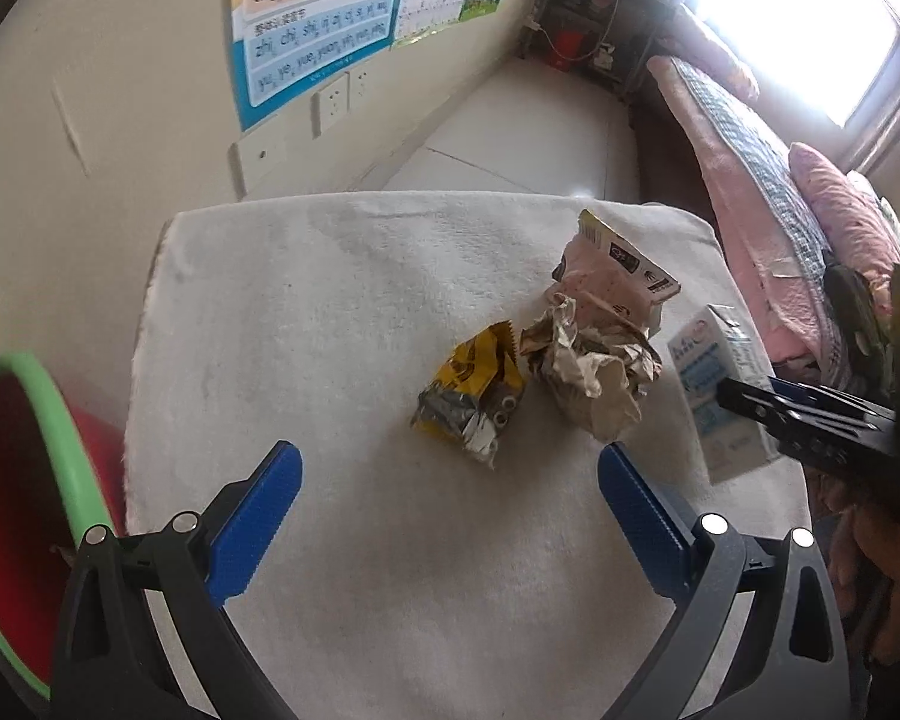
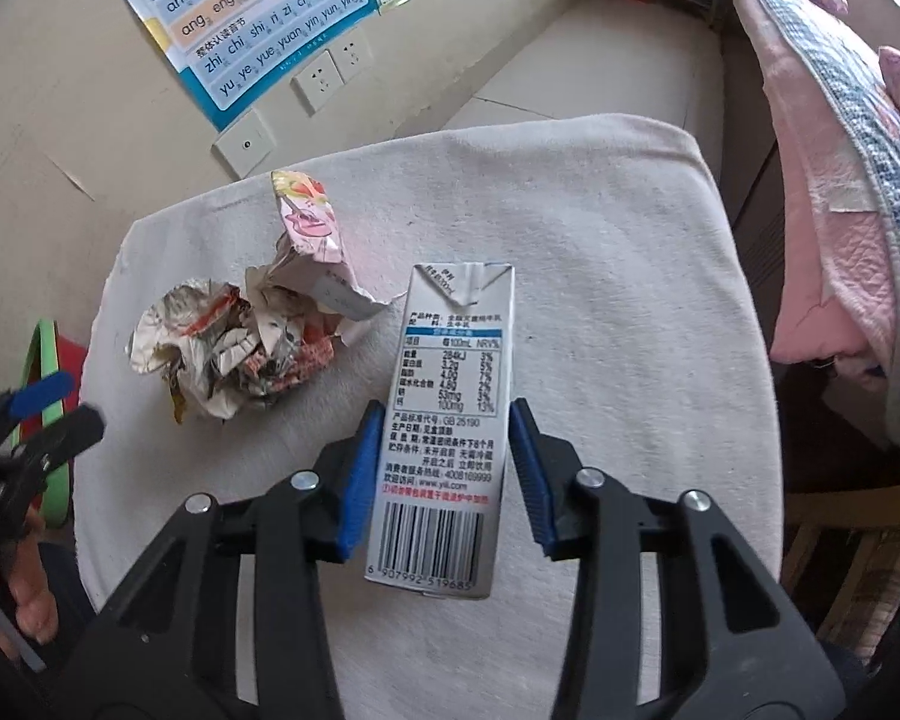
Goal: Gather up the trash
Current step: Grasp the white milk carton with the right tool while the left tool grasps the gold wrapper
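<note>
White towel-like cloth (image 1: 342, 312); yellow-and-silver foil wrapper (image 1: 471, 399); white-and-blue milk carton (image 2: 450, 396), black barcode; red bucket (image 1: 24, 516), green rim; blue-padded black right gripper (image 2: 447, 420).

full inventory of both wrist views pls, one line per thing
milk carton: 1, white and blue, lying flat on the cloth, between the right pads
crumpled paper wad: 1, beige and white, mid-cloth
torn pink carton: 1, behind the wad
yellow wrapper: 1, beside the wad
cloth: 1, white, covers the surface
bin: 1, red with green rim, off the cloth's edge
wall posters: several, blue and green
bed: 1, pink bedding
left gripper: open, empty
right gripper: pads against the milk carton
</note>
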Available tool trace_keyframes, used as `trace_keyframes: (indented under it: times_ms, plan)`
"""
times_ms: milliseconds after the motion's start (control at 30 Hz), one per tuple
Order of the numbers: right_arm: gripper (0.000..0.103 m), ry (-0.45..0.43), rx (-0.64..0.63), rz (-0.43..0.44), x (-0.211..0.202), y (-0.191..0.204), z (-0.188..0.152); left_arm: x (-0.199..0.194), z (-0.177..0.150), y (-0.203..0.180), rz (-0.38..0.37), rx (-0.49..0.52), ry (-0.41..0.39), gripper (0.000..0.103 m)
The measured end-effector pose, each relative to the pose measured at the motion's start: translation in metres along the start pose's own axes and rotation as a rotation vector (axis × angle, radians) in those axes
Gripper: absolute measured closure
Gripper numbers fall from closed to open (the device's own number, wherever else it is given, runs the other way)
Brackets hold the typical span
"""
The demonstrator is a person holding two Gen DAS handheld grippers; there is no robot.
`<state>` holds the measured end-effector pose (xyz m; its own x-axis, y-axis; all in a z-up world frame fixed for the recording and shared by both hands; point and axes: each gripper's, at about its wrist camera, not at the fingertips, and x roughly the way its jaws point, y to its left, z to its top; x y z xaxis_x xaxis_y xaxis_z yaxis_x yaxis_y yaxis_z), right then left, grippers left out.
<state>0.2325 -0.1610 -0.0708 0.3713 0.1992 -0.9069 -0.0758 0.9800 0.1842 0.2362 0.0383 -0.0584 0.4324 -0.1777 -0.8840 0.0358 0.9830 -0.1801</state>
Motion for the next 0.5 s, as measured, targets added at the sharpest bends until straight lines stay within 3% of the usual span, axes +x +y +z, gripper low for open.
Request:
trace_keyframes:
  times_ms: [100,267,400,500]
  plan:
    - [0.062,-0.009,0.002,0.008,-0.004,-0.003,0.000,0.015,0.004,-0.006,0.057,0.044,0.022,0.009]
    - [0.062,-0.003,-0.012,0.030,-0.002,-0.003,-0.001,0.035,0.010,-0.009,0.066,0.070,0.058,0.013]
    - [0.062,0.012,-0.016,0.047,0.004,-0.003,-0.003,0.048,0.017,-0.010,0.098,0.078,0.070,0.019]
    - [0.062,0.027,-0.016,0.052,0.009,-0.005,-0.005,0.059,0.020,-0.010,0.111,0.083,0.086,0.031]
